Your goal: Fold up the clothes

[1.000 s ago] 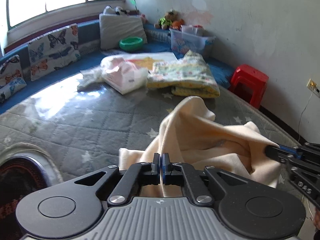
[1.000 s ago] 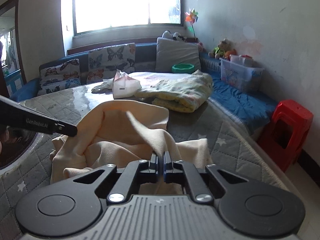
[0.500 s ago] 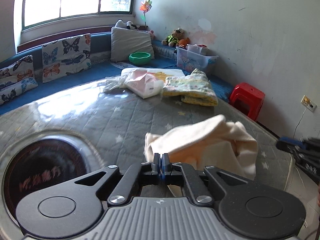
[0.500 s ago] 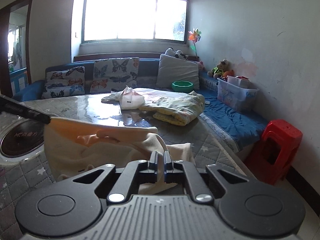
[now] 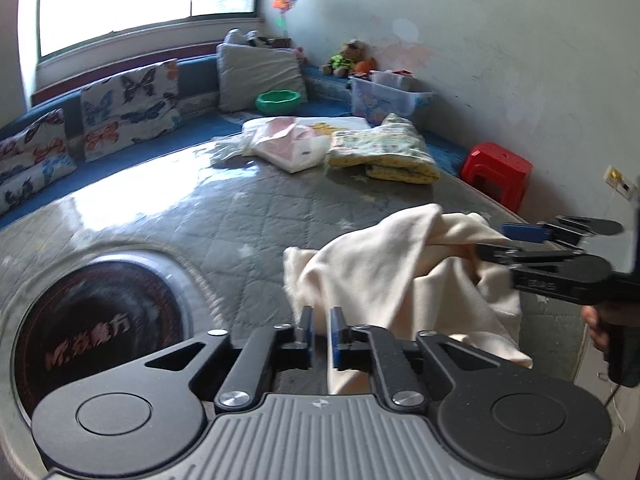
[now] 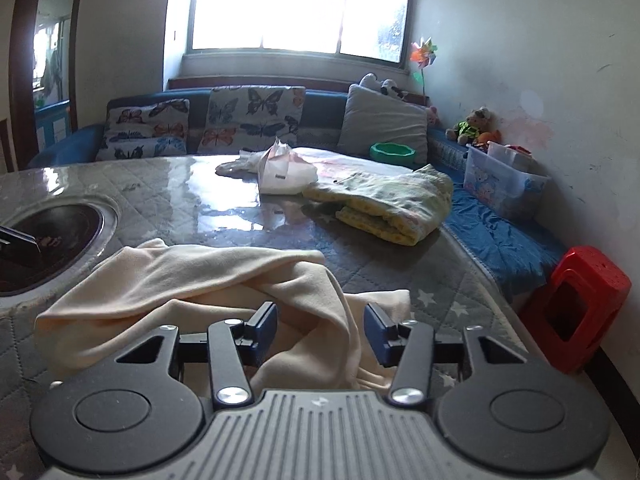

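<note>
Garment: cream cloth point(image 6: 208, 280), crumpled; likely soft, light, limp.
Left gripper point(image 5: 319, 330): jaws slightly parted, empty.
Right gripper point(image 6: 320, 326): jaws wide apart, empty.
Hold: probably take corners or hem.

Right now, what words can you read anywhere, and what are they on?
"NT." followed by red Chinese characters, too blurred to read surely: on the round dark panel set in the table.
Dark label on the white bag: too small to read.
Raised lettering on the right gripper: too blurred.
</note>
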